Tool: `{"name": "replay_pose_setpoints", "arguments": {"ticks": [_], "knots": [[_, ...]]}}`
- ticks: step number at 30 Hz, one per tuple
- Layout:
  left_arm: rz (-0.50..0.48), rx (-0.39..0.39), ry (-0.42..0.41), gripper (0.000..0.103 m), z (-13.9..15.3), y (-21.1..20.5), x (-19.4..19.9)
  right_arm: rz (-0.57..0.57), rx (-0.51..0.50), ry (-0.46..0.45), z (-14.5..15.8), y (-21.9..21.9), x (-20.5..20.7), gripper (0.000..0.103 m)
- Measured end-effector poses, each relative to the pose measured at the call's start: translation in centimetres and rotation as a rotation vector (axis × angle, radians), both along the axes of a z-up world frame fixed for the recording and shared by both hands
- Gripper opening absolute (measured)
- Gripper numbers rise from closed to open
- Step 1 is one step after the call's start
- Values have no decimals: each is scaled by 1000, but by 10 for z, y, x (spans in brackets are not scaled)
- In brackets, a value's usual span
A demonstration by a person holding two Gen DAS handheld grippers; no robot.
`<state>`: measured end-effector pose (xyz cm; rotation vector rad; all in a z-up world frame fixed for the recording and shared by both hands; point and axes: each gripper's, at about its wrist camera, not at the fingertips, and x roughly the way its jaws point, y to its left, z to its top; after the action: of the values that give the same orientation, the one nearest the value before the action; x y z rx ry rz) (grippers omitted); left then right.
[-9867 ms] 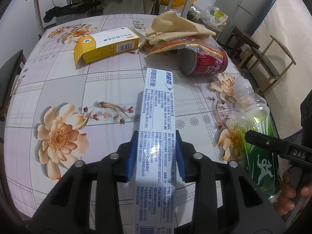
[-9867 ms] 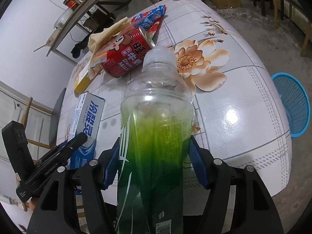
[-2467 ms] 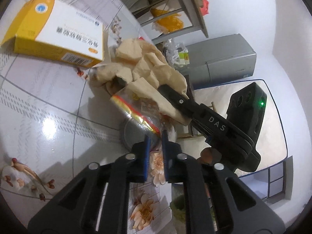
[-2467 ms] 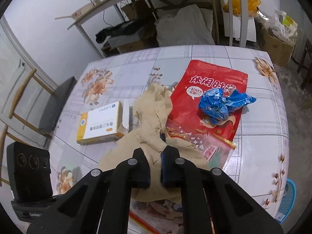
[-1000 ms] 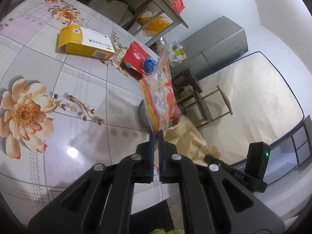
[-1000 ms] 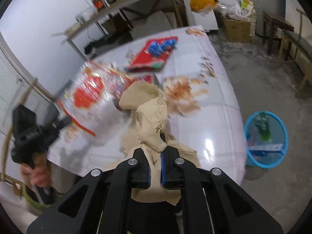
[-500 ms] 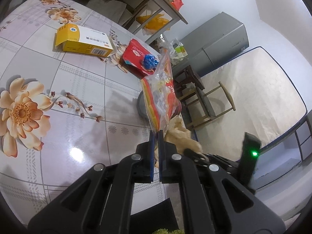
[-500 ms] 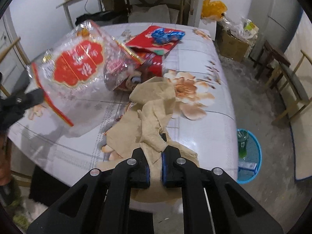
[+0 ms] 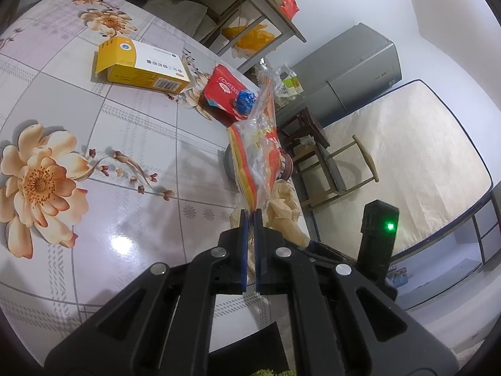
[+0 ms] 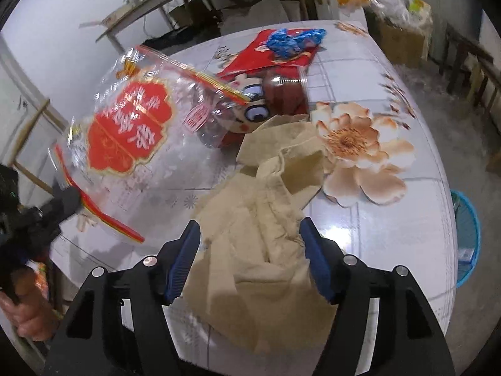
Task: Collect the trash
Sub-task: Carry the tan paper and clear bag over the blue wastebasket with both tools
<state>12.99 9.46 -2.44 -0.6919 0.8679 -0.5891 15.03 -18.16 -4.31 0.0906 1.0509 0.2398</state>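
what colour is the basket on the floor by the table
Blue basket, clearest in the right wrist view.

The right gripper (image 10: 250,260) is opening its jaws, which a moment ago were pinched on the tan paper (image 10: 266,219); the paper is now lying loose between the wide-spread pads, slumping at the tabletop (image 10: 391,219) edge. This gripper is sitting lower and nearer the tabletop than a second ago, so the blue bin (image 10: 466,235) is sliding toward the frame's right edge.
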Motion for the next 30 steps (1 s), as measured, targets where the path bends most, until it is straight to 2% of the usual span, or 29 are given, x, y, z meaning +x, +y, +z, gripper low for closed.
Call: {"name": "replay_pose_setpoints", "arguments": {"ticks": [3, 4, 9, 11, 12, 14, 18, 22, 26, 30], "knots": [[6, 2, -6, 2, 3, 2, -2, 38, -169, -57, -4, 22, -5, 64], [9, 3, -9, 2, 4, 3, -2, 42, -192, -73, -4, 25, -8, 60], [35, 10, -35, 2, 15, 9, -9, 15, -175, -82, -1, 21, -12, 35], [40, 17, -46, 2, 20, 10, -12, -5, -162, -80, -1, 16, -13, 21], [41, 21, -52, 2, 22, 10, -13, -11, -156, -79, -1, 14, -13, 18], [39, 25, -65, 2, 29, 8, -18, -32, -116, -72, -1, 5, -14, 10], [22, 42, -101, 2, 45, -4, -27, -77, -6, -63, -1, -19, -16, 7], [-17, 60, -131, 2, 58, -25, -30, -162, 149, -80, 9, -62, -28, 7], [-95, 69, -169, 2, 75, -59, -28, -277, 259, -147, 30, -118, -52, 7], [-203, 46, -197, 2, 91, -98, -19, -438, 311, -225, 51, -187, -84, 7]]}}
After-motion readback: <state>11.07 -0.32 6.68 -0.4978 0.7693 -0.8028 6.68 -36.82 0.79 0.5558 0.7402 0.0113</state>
